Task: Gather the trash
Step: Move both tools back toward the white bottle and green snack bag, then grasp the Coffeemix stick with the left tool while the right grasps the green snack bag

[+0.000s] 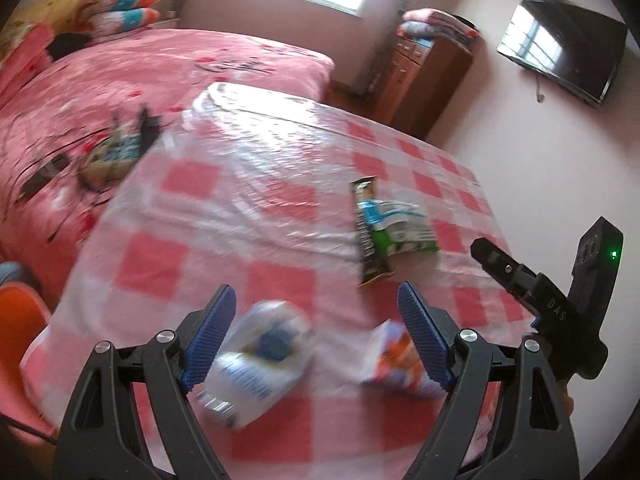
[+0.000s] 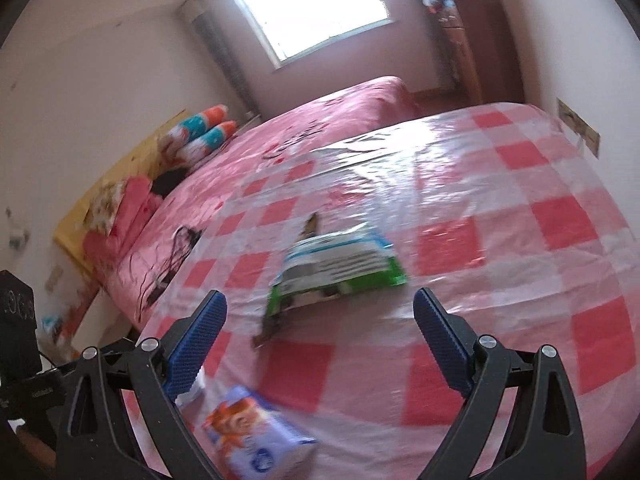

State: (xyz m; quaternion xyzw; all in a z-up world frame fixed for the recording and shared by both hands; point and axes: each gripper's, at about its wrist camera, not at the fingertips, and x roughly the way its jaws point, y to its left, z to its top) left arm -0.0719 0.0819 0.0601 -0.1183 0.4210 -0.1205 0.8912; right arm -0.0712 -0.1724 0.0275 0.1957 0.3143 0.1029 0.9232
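Note:
Trash lies on a table with a red-and-white checked plastic cover (image 1: pixel 280 216). In the left wrist view my left gripper (image 1: pixel 316 332) is open above a crumpled white-and-blue wrapper (image 1: pixel 256 364) and a purple-and-orange carton (image 1: pixel 396 360), touching neither. Farther off lie a green-and-white packet (image 1: pixel 404 228) and a dark snack wrapper (image 1: pixel 370 232). My right gripper's black finger (image 1: pixel 504 268) shows at the right edge. In the right wrist view my right gripper (image 2: pixel 320 336) stands open and empty just short of the green packet (image 2: pixel 340 272); the dark wrapper (image 2: pixel 270 328) sticks out beneath it. The carton (image 2: pixel 252 432) lies lower left.
A bed with a pink cover (image 1: pixel 120 92) runs along the table's far left side, pillows (image 1: pixel 120 12) at its head. A wooden cabinet (image 1: pixel 424 76) stands by the window, a television (image 1: pixel 560 52) hangs on the right wall. An orange seat (image 1: pixel 16 332) sits at the left.

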